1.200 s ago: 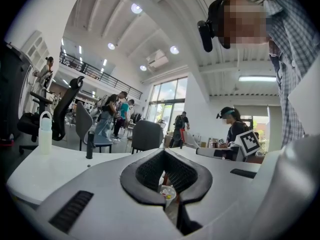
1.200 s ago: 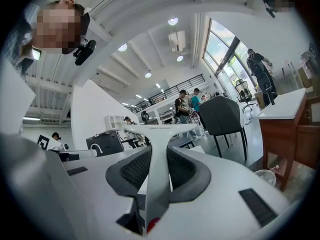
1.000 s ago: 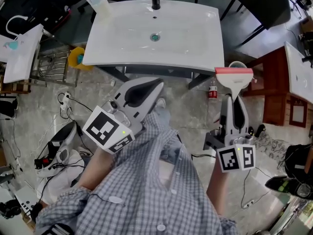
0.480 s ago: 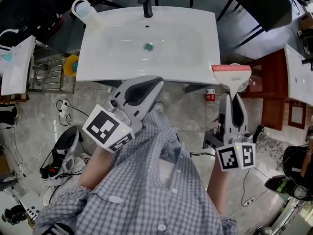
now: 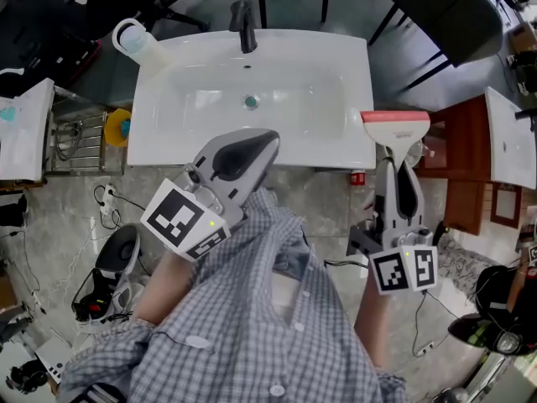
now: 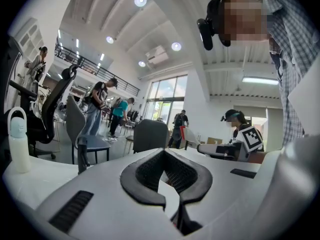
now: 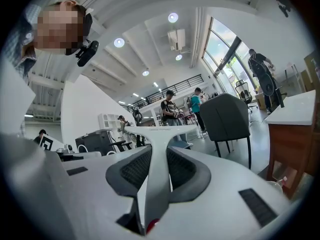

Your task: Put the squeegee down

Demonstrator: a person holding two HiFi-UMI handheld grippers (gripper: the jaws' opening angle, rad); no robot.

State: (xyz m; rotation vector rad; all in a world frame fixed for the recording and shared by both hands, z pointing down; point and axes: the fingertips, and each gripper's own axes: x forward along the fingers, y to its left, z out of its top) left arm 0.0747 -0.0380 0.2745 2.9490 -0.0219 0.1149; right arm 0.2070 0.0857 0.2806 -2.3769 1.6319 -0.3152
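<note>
One squeegee [image 5: 396, 133], two grippers, one sink [image 5: 336, 74]. The right gripper [image 5: 394, 175] clamps the squeegee's handle at the sink's near-right corner. The left gripper [image 5: 252, 145] is pinched closed and empty. Only the head view shows the blade's red strip, and only the right gripper view shows the pads squeezing the handle.

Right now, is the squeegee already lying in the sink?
No, the squeegee is clamped in the fingers of the right gripper, its red-edged blade held beside a near corner of the sink.

A white washbasin [image 5: 357, 99] carries a translucent bottle [image 5: 143, 44] at its back-left corner.
</note>
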